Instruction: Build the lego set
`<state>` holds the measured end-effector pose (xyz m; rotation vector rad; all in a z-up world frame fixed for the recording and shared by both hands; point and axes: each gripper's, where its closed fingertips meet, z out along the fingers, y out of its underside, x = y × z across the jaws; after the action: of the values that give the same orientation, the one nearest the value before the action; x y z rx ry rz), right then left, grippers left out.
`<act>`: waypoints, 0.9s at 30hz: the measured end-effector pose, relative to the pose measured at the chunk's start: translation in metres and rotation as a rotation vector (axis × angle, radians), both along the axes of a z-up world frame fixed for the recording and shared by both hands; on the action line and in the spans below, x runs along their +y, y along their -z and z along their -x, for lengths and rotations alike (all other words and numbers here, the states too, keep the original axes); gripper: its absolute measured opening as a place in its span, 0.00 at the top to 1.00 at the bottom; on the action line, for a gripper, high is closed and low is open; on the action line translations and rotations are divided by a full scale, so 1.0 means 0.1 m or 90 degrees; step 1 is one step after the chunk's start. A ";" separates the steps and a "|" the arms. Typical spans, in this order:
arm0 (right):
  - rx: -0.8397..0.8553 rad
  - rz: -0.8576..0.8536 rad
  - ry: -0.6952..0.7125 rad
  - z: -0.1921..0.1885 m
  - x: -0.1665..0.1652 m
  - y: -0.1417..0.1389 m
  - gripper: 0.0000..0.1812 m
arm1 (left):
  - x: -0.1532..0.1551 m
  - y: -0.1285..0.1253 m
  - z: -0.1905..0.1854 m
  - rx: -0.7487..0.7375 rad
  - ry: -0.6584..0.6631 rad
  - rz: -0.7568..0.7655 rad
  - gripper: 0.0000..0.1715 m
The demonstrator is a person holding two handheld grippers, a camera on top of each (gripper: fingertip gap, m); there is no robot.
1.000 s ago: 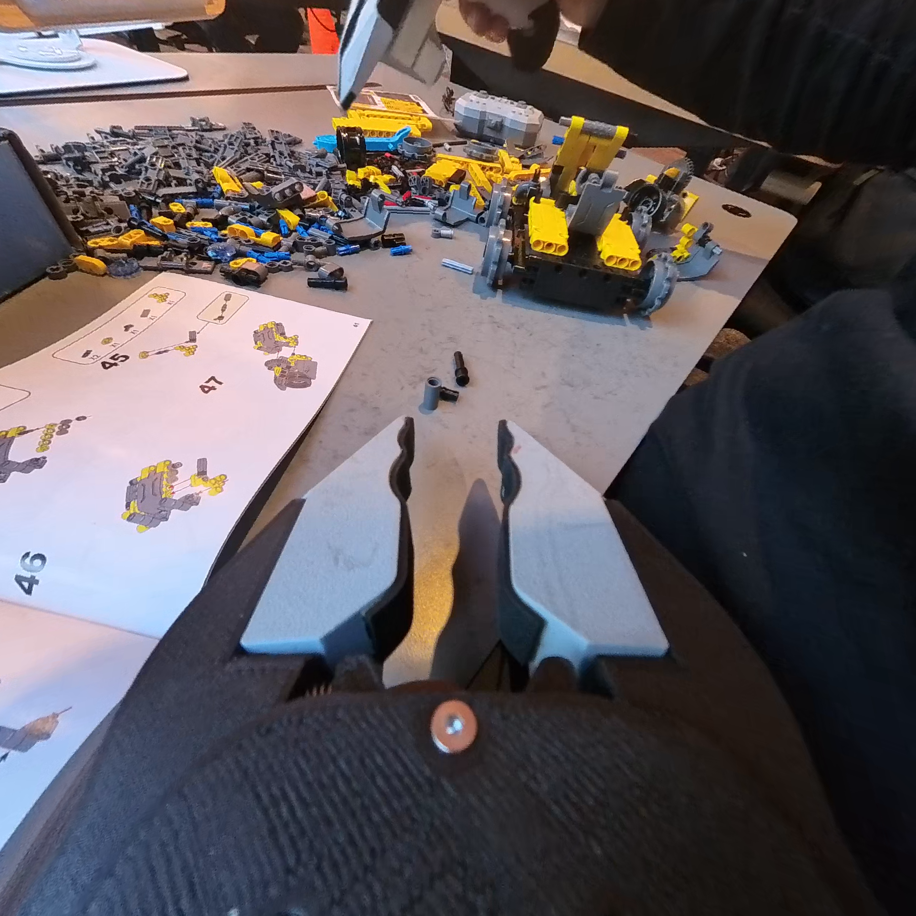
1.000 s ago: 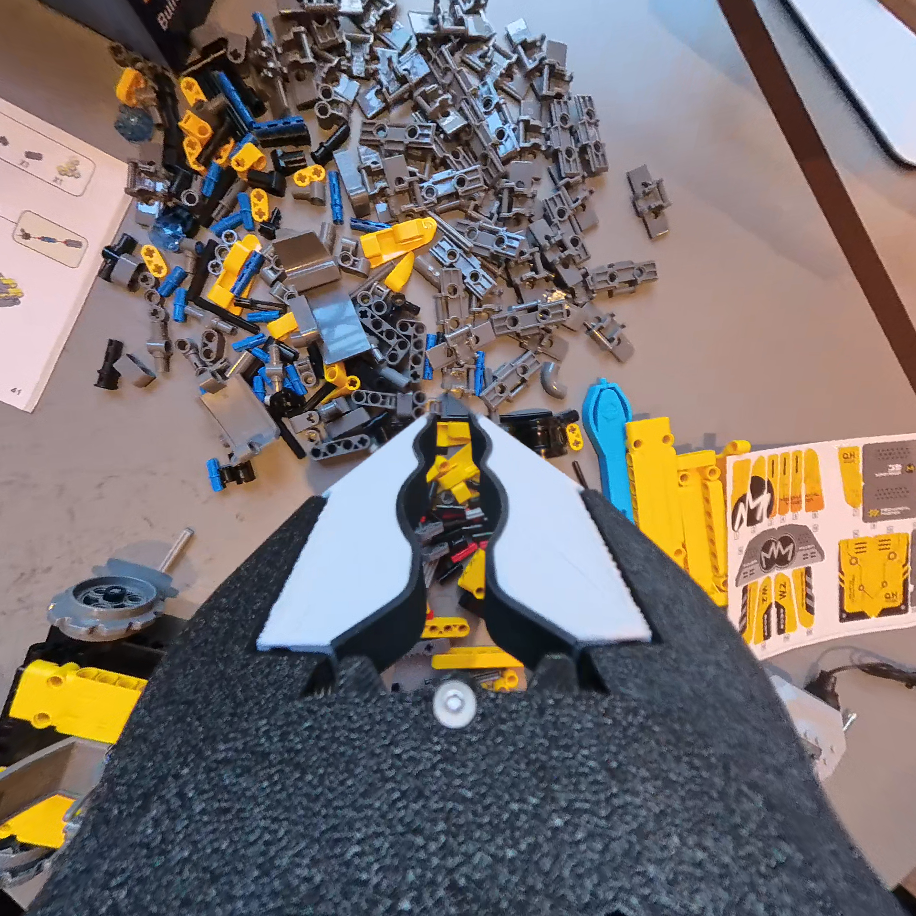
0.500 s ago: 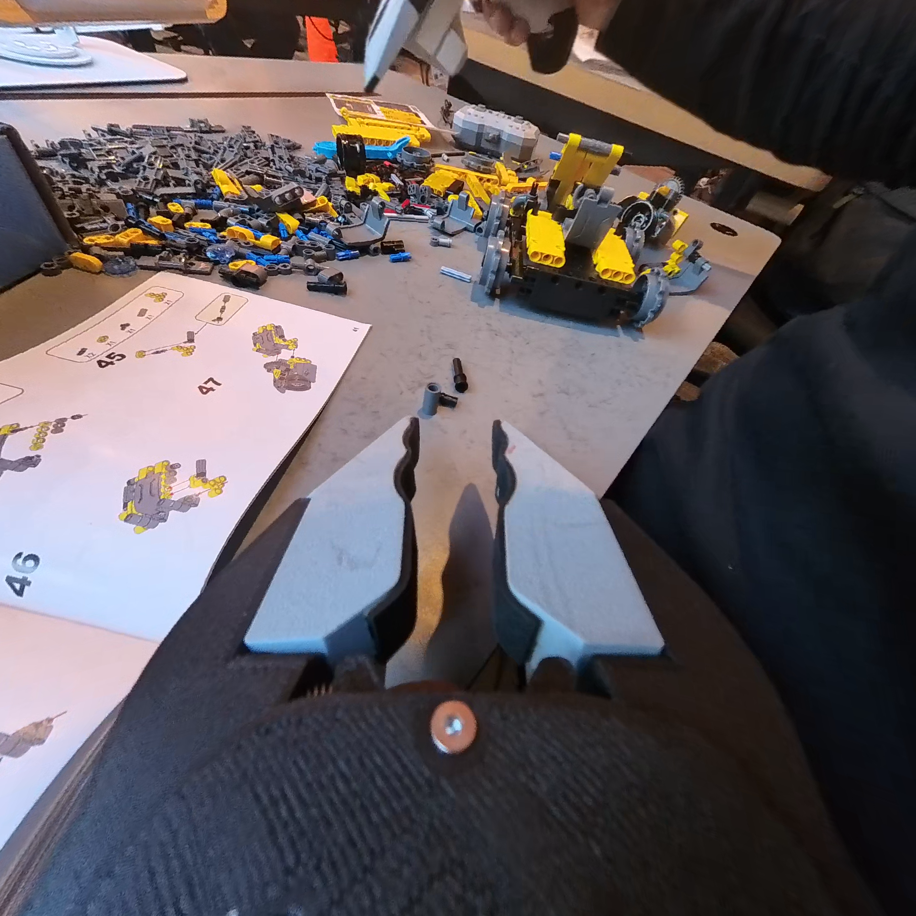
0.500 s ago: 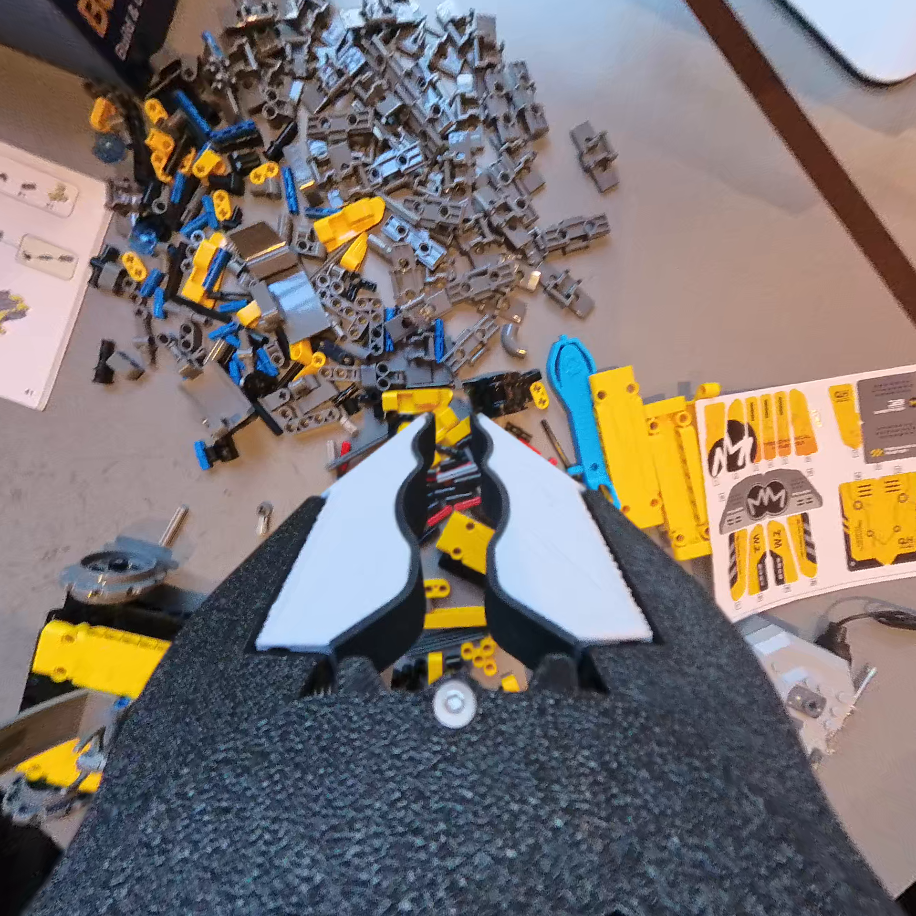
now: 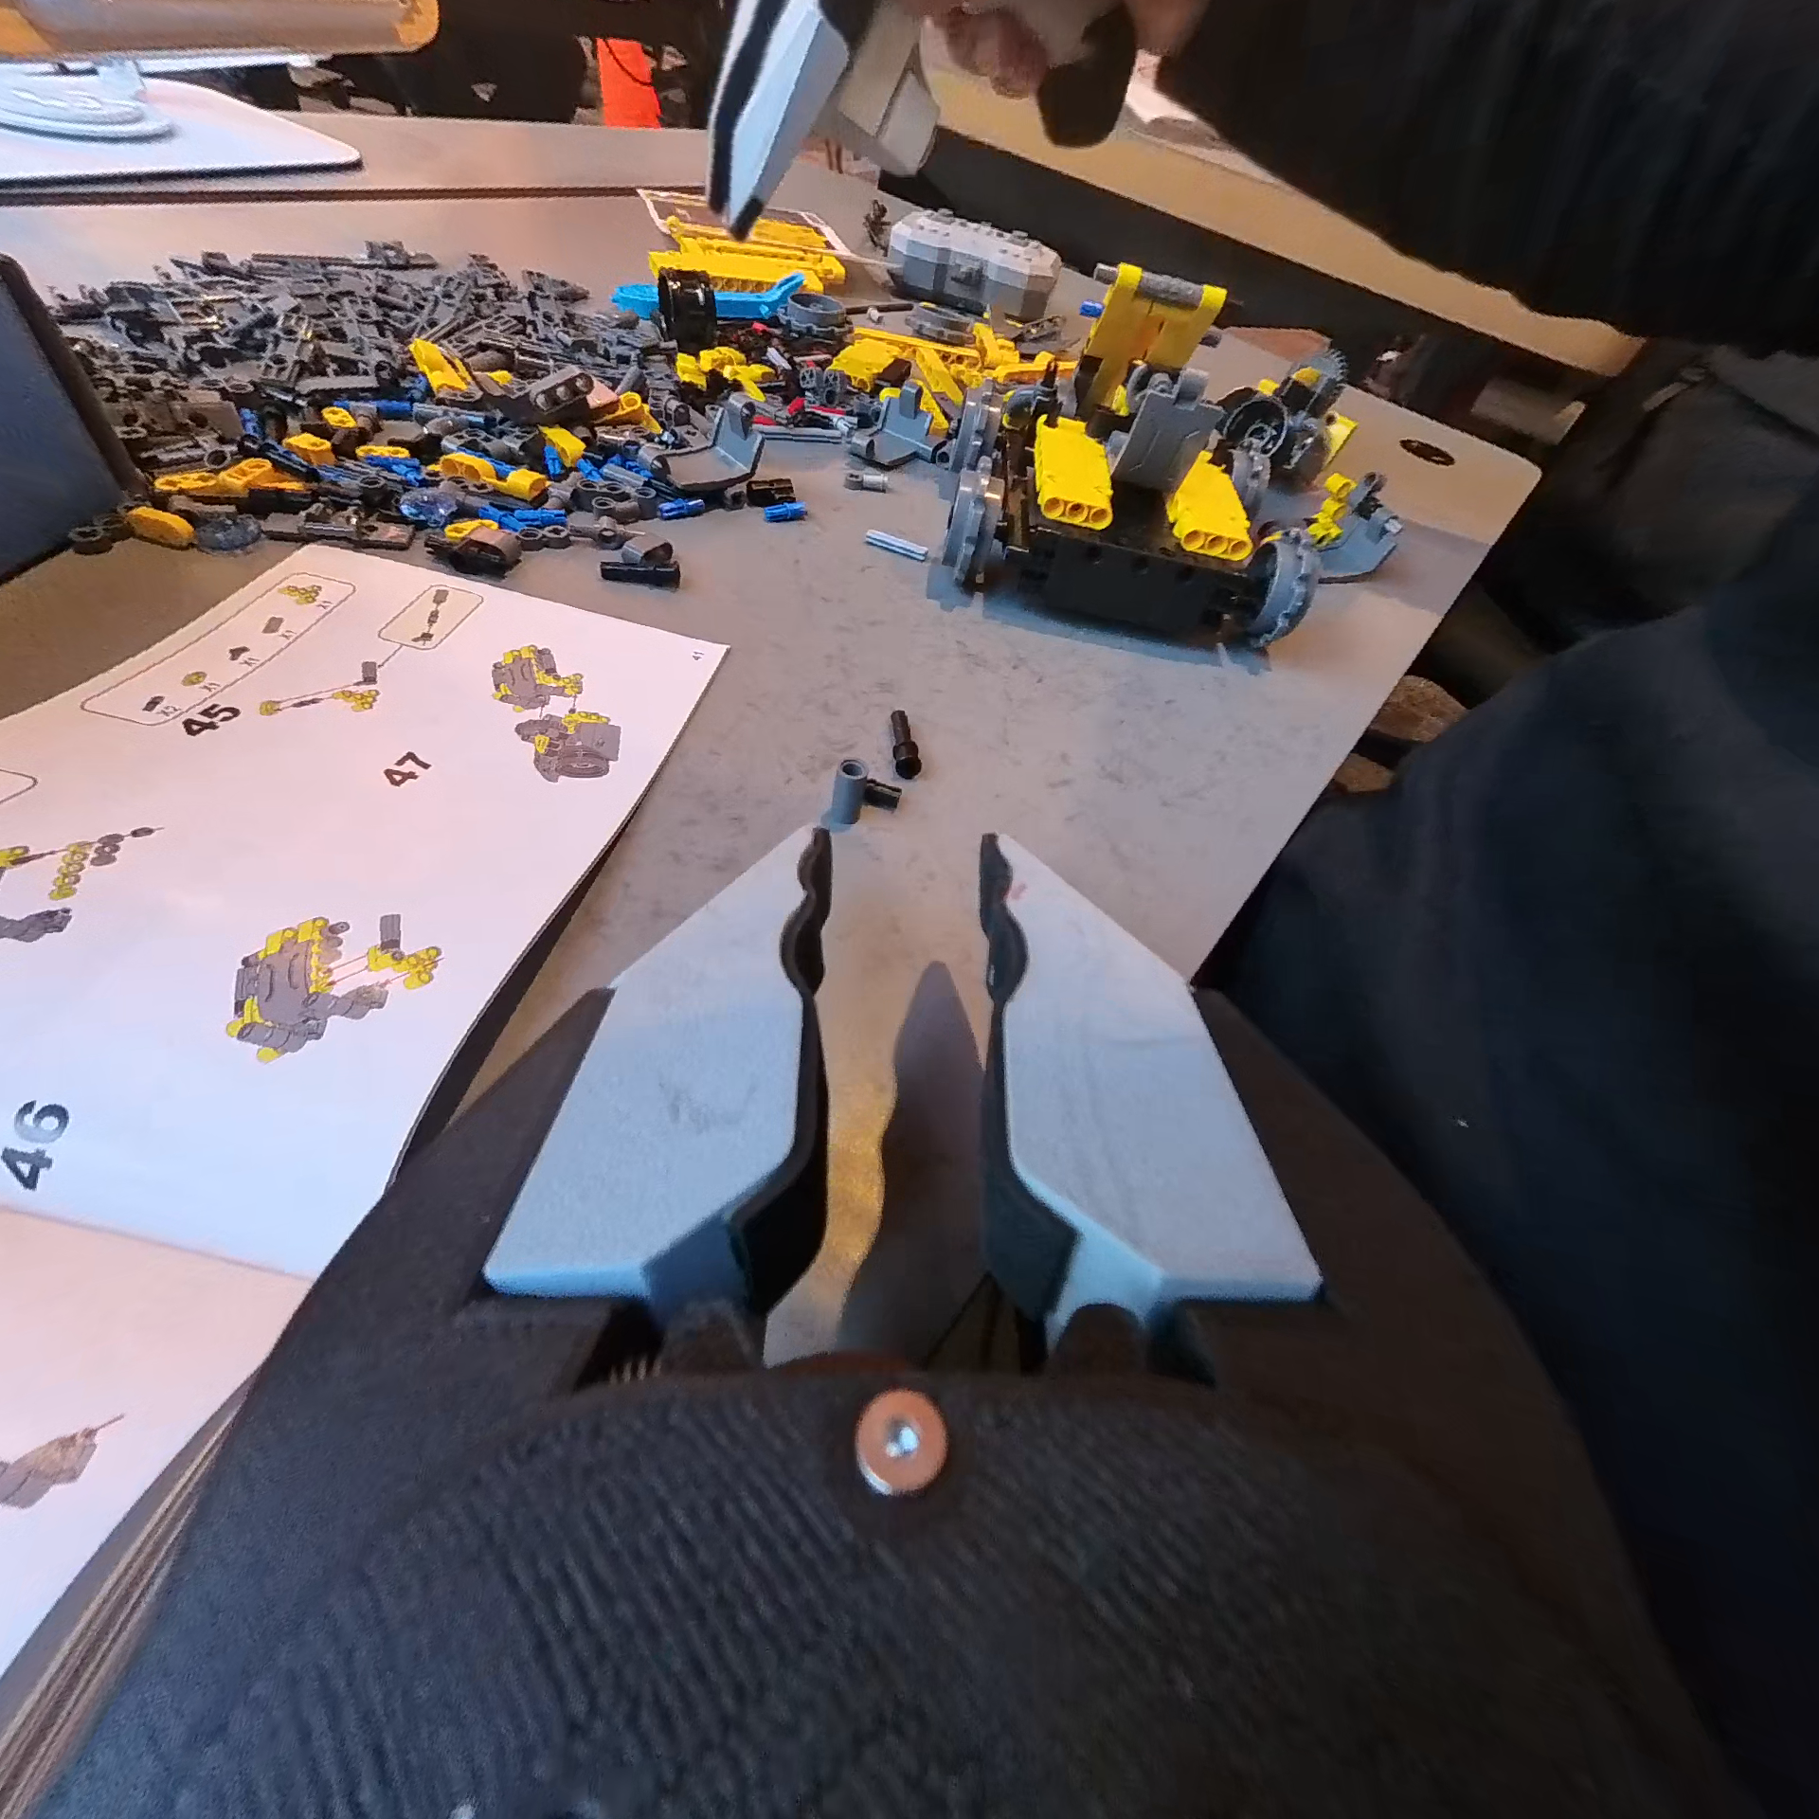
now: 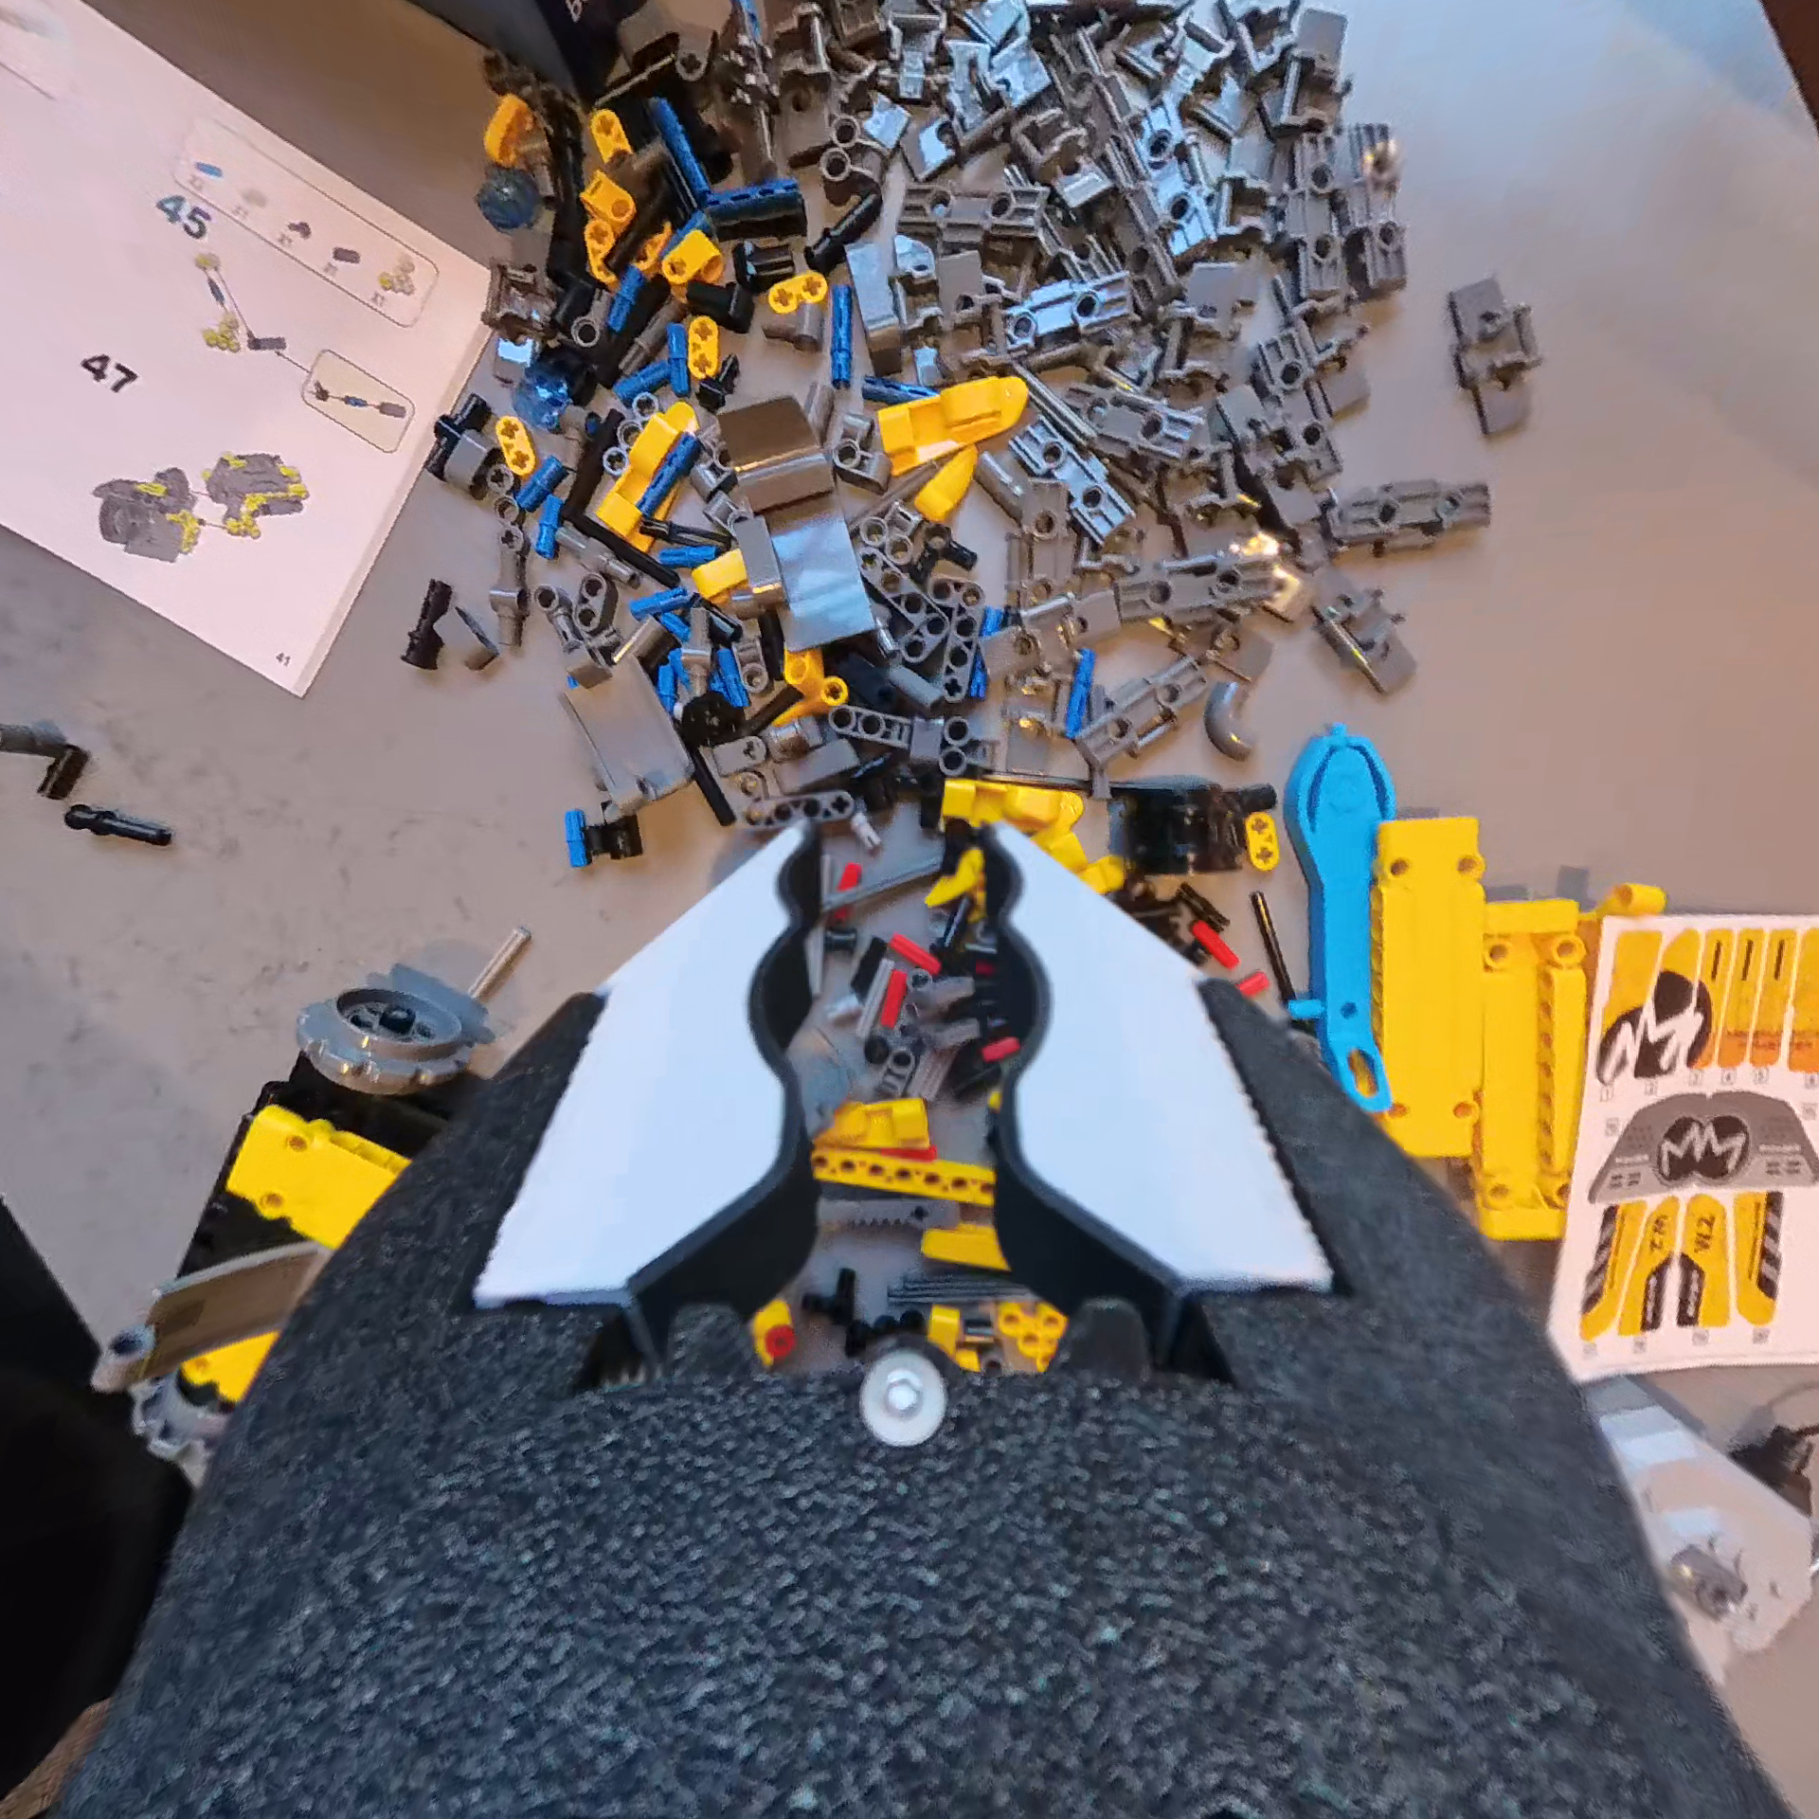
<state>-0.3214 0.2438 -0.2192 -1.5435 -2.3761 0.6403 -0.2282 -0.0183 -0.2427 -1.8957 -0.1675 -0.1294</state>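
Your left gripper (image 5: 901, 848) sits low near the table (image 5: 1083, 709) edge, fingers parted and empty, angled forward along the tabletop – a small grey connector with a black pin (image 5: 858, 787) lies just ahead of its left fingertip, and a loose black pin (image 5: 904, 745) just beyond that. Close carelessly here and, I'd judge, a fingertip nudges the little piece away; it looks light enough to skid or roll.

Your right gripper (image 6: 901, 846) hangs above the loose parts pile (image 6: 984, 443), pointing steeply down, gap wide, nothing between the fingers (in the left view its tips are clear of the bricks). Below it lie red pins (image 6: 910, 960), black bits and yellow beams (image 6: 901, 1166) – so densely mixed that a descent risks trapping two pieces at once, or scattering neighbours.

The half-built yellow-and-black vehicle (image 5: 1122, 522) stands to the right of the pile, the blue tool (image 6: 1339, 906) and sticker sheet (image 6: 1703, 1132) lie right of your right gripper, and the open instruction booklet (image 5: 295, 886) rests left of your left gripper.
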 end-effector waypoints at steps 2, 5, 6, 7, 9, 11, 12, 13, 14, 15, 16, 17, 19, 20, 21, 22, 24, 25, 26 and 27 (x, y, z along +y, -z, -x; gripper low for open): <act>-0.014 0.001 -0.021 0.03 -0.09 0.07 0.81 | 0.00 0.00 0.00 0.002 -0.001 0.001 0.83; -0.034 0.014 -0.074 0.03 -0.26 0.16 0.88 | 0.00 0.00 0.00 0.005 0.000 0.001 0.83; -0.041 0.018 -0.090 0.02 -0.31 0.20 0.89 | 0.00 0.00 0.00 0.005 0.000 0.001 0.83; -0.048 0.020 -0.106 0.01 -0.36 0.23 0.90 | 0.00 0.00 -0.01 0.006 0.001 0.001 0.83; -0.055 0.007 -0.124 0.03 -0.40 0.30 0.90 | 0.00 0.00 -0.01 0.006 0.001 0.000 0.83; -0.069 0.001 -0.136 0.05 -0.43 0.37 0.90 | -0.01 0.00 -0.01 0.004 0.002 -0.001 0.83; -0.076 0.002 -0.139 0.05 -0.44 0.40 0.90 | -0.01 0.00 -0.01 0.003 0.002 -0.002 0.83; -0.082 0.001 -0.142 0.06 -0.44 0.43 0.91 | -0.01 0.00 -0.01 0.002 0.002 -0.002 0.83; -0.088 -0.002 -0.146 0.06 -0.44 0.46 0.92 | -0.01 0.00 -0.01 0.001 0.002 -0.003 0.83; -0.090 -0.004 -0.150 0.06 -0.43 0.49 0.94 | -0.01 0.00 -0.01 0.000 0.002 -0.003 0.83; -0.086 0.001 -0.153 0.07 -0.43 0.49 0.96 | -0.01 0.00 -0.01 -0.001 0.003 -0.003 0.83; -0.085 0.010 -0.157 0.07 -0.44 0.48 0.98 | -0.01 0.00 -0.01 -0.002 0.003 -0.003 0.82; -0.083 0.015 -0.161 0.06 -0.42 0.48 1.00 | -0.01 0.00 0.00 -0.004 0.003 -0.004 0.83; -0.081 0.014 -0.165 0.06 -0.41 0.48 1.00 | -0.01 0.00 0.00 -0.004 0.003 -0.005 0.83; -0.082 0.015 -0.168 0.04 -0.40 0.49 1.00 | -0.01 -0.01 -0.01 -0.005 0.003 -0.006 0.83; -0.083 0.016 -0.167 0.03 -0.40 0.49 0.99 | -0.01 -0.01 0.00 -0.006 0.004 -0.006 0.82; -0.084 0.023 -0.162 0.03 -0.41 0.48 0.96 | -0.01 -0.01 0.00 -0.010 0.003 -0.009 0.82; -0.082 0.024 -0.162 0.03 -0.41 0.48 0.96 | -0.01 -0.01 0.00 -0.012 0.003 -0.009 0.82; -0.077 0.016 -0.162 0.04 -0.41 0.47 0.96 | -0.01 -0.01 0.00 -0.014 0.004 -0.009 0.82; -0.073 0.006 -0.162 0.05 -0.40 0.47 0.96 | -0.01 -0.01 0.00 -0.014 0.005 -0.009 0.82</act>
<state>-0.3261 0.2042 -0.2665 -1.3262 -2.6866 0.6295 -0.2280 -0.0190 -0.2415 -1.8815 -0.1742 -0.1568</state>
